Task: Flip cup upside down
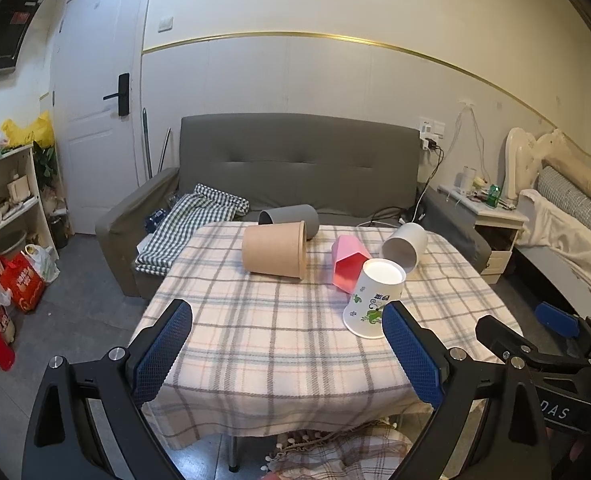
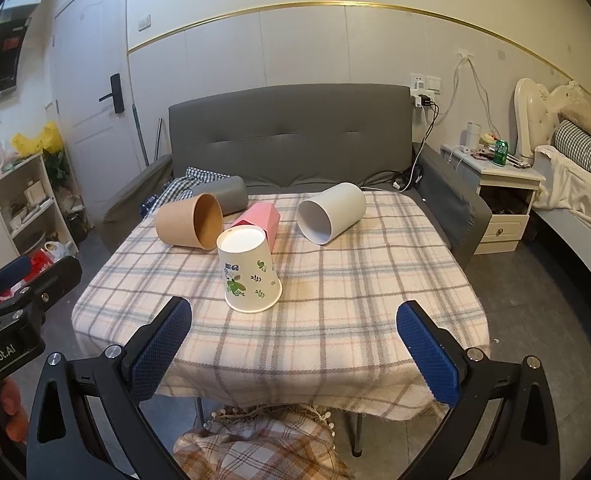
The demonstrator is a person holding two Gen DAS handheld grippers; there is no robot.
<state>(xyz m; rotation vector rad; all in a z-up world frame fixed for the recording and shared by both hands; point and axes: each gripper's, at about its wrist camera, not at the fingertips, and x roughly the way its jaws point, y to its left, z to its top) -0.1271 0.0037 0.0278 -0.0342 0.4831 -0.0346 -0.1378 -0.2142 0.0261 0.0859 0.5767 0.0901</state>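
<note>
Left gripper [image 1: 287, 344]: jaws spread wide, blue-padded fingers [image 1: 163, 356] pointing forward, nothing held between them. Right gripper [image 2: 295, 344]: likewise wide apart, pads [image 2: 427, 354] bare, nothing gripped. Both held level and side by side, each visible at the edge of the other's wrist view.

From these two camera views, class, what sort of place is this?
Probably a small studio flat: a grey sofa behind the plaid-clothed table, and a bed with nightstand alongside.
</note>
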